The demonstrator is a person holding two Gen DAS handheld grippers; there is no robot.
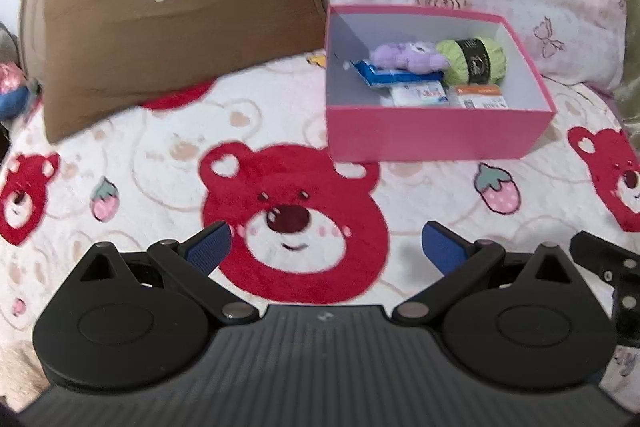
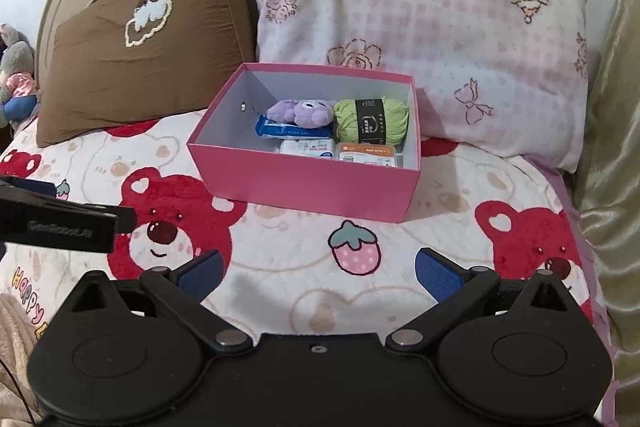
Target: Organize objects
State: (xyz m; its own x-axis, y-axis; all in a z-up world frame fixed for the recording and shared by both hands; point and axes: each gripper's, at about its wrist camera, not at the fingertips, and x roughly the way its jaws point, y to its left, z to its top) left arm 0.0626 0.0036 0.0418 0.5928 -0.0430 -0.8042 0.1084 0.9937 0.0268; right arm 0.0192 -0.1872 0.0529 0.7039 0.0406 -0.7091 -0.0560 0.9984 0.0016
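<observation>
Both grippers, left gripper (image 1: pixel 326 247) and right gripper (image 2: pixel 318 273), are hovering spread wide, holding nothing. Pink box (image 2: pixel 316 183) is sitting centre frame on the blanket (image 2: pixel 280 267), holding yarn (image 2: pixel 372 121) and plush (image 2: pixel 300 113). Judging box light, thin-walled, crushable: grip a side rim.

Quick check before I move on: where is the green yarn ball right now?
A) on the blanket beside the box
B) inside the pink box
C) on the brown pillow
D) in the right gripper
B: the green yarn ball lies inside the pink box, next to the purple plush toy.
</observation>
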